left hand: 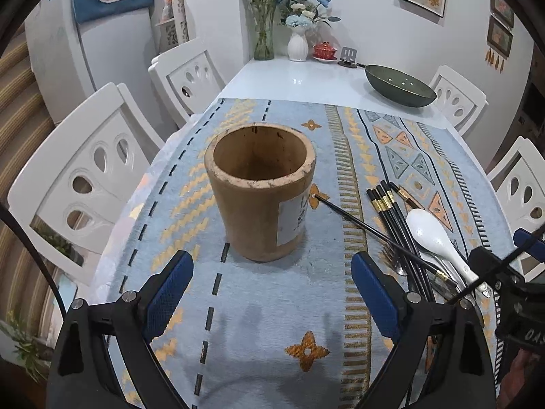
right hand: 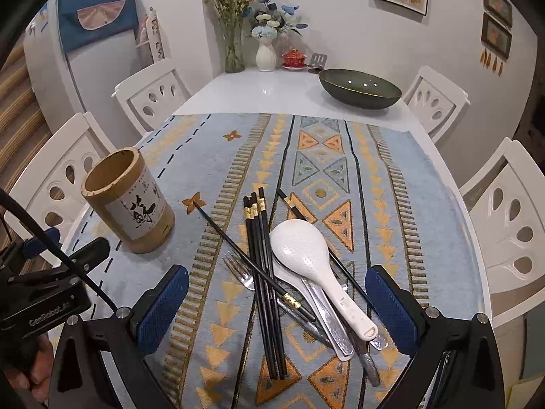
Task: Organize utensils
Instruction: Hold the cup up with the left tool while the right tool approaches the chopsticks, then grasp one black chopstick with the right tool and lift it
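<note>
home dining room: table (right hand: 272,92), chairs (right hand: 153,93)

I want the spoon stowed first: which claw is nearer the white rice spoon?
Right. The right claw hangs open directly over the white rice spoon in the utensil pile. The left claw faces the bamboo holder, with the spoon off to its right.

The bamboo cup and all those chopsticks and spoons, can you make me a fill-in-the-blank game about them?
1. The bamboo cup stands upright and has ____ inside it.
2. The white spoon lies on top of the pile with its bowl facing ____.
3. The fork pokes out from under the black ____.
4. Both the left gripper and the right gripper are ____, holding nothing.

Missing words: nothing; down; chopsticks; open
</note>
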`<state>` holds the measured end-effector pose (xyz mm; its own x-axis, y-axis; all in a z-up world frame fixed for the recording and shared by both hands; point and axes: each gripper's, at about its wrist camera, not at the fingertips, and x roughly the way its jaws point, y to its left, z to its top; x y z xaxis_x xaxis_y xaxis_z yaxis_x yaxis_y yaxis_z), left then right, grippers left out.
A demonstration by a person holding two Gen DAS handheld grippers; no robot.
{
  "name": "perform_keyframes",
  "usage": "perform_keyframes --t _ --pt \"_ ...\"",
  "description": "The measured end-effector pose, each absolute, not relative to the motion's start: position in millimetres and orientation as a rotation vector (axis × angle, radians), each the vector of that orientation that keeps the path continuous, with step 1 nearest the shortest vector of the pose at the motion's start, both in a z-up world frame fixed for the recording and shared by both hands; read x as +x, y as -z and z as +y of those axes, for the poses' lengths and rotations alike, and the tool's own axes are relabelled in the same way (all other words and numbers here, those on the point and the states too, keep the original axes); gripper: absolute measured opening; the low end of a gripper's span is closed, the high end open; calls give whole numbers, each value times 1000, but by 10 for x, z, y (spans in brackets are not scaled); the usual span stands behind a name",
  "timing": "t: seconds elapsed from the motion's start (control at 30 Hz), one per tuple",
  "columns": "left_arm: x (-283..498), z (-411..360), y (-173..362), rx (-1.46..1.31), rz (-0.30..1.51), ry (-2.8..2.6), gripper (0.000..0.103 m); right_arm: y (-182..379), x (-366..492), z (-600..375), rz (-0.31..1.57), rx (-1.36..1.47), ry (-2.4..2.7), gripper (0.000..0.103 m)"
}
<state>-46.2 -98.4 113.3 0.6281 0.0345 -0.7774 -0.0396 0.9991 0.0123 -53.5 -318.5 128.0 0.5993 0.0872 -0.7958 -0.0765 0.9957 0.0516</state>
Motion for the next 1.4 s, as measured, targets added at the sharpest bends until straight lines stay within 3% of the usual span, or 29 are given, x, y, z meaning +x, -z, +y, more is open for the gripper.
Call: perform_keyframes --t 0.67,0.77,0.9,1.07,1.23,1.33,1.4 --pt "-259 -847 -882 -12 840 9 94 -1274 -249 -3564 933 78 -88 102" --pt "-228 -846 -851 -1 824 14 94 -1256 -155 -3653 972 112 -113 88" --pt "-175 -822 -817 -3 817 13 94 -1200 -4 -3677 1032 120 -134 82" --pt "-64 -771 -741 -26 828 22 94 -1045 268 -3726 1127 143 -146 61" --pt "32 -796 -675 -6 834 43 94 -838 608 -3739 1210 125 -199 57" --pt "12 -829 -674 4 817 57 94 -662 828 -3638 1260 53 -220 45" --pt "16 -854 -642 20 822 64 94 -551 946 -3559 1286 12 -245 44"
